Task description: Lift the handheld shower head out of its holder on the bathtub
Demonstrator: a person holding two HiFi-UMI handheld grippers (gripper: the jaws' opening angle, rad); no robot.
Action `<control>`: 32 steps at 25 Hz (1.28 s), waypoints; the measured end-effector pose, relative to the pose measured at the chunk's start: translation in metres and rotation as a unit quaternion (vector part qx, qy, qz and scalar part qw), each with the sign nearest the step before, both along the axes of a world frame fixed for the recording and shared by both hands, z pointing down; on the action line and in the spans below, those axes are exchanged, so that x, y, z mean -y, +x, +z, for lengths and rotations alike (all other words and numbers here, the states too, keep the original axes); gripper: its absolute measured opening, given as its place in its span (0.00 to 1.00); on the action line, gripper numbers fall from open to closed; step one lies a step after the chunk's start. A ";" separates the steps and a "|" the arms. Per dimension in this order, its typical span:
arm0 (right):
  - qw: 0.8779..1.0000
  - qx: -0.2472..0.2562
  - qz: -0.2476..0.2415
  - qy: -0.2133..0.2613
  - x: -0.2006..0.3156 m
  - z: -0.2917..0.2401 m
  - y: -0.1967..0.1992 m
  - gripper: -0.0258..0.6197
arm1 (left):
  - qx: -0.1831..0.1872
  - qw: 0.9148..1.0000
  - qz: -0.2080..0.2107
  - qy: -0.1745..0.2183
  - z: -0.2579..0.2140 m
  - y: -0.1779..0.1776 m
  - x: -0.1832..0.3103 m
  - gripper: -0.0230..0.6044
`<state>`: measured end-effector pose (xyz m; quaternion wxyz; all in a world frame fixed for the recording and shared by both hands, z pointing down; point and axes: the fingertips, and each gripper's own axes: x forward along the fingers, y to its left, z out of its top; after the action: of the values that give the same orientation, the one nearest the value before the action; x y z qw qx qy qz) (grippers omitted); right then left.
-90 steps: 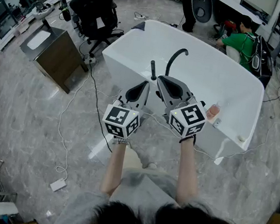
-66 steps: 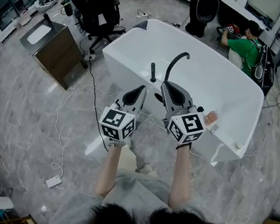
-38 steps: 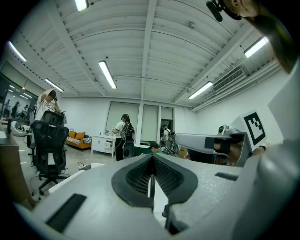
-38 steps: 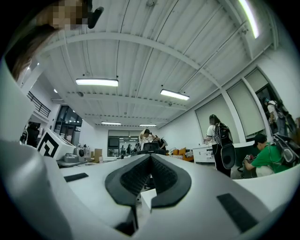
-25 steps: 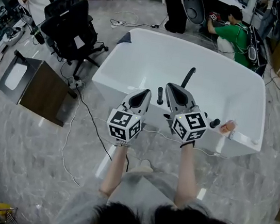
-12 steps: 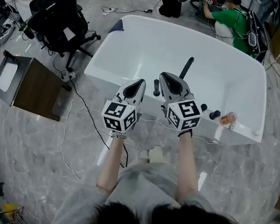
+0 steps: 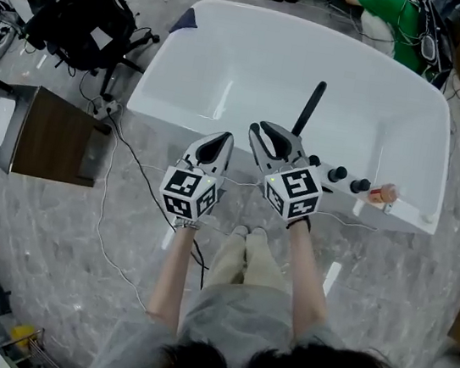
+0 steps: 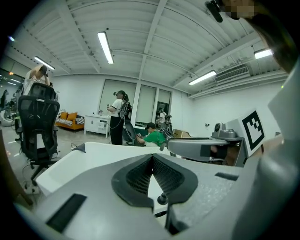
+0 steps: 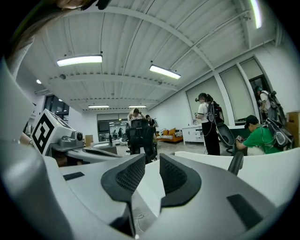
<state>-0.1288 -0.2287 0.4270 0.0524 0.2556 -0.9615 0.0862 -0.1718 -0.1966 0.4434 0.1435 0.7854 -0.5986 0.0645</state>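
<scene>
Both bare arms reach forward, side by side and roughly parallel: left forearm [image 7: 173,269], right forearm [image 7: 306,272].

The left grey two-jaw gripper [image 7: 218,140] points ahead and slightly down. Its black ribbed pads [image 8: 140,173] meet at the tips.

The right grey two-jaw gripper [image 7: 269,130] sits a little further forward, near level. Its jaws have just been opening; the pads stand apart with an empty gap between them.

2 black-and-white marker cubes face up: left cube [image 7: 184,194], right cube [image 7: 291,192].
</scene>
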 end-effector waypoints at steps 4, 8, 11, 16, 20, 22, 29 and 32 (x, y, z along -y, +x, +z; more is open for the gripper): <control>1.000 -0.016 0.024 -0.012 0.014 0.037 -0.009 0.21 | -0.001 1.000 0.008 -0.020 0.032 -0.007 0.009 0.04; 0.998 -0.018 0.046 -0.027 0.026 0.072 -0.012 0.25 | -0.010 1.000 0.009 -0.029 0.061 -0.016 0.015 0.04; 0.998 -0.021 0.056 -0.036 0.032 0.092 -0.015 0.26 | -0.021 0.999 0.011 -0.033 0.080 -0.021 0.018 0.04; 0.996 -0.033 0.068 -0.042 0.038 0.125 -0.023 0.29 | -0.021 0.998 0.027 -0.047 0.111 -0.024 0.024 0.04; 0.993 -0.031 0.108 -0.038 0.050 0.141 -0.021 0.31 | -0.026 0.998 0.038 -0.051 0.130 -0.026 0.030 0.04; 0.992 -0.035 0.111 -0.042 0.052 0.152 -0.022 0.31 | -0.031 0.997 0.042 -0.051 0.138 -0.028 0.031 0.04; 0.993 -0.052 0.095 -0.048 0.057 0.184 -0.033 0.32 | -0.040 0.997 0.047 -0.048 0.158 -0.031 0.039 0.04; 0.992 -0.062 0.099 -0.047 0.061 0.196 -0.034 0.31 | -0.040 0.997 0.044 -0.049 0.165 -0.034 0.042 0.04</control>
<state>-0.1624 -0.2895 0.6235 0.1154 0.3516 -0.9212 0.1202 -0.2061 -0.2386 0.6088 0.2026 0.8052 -0.5532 0.0684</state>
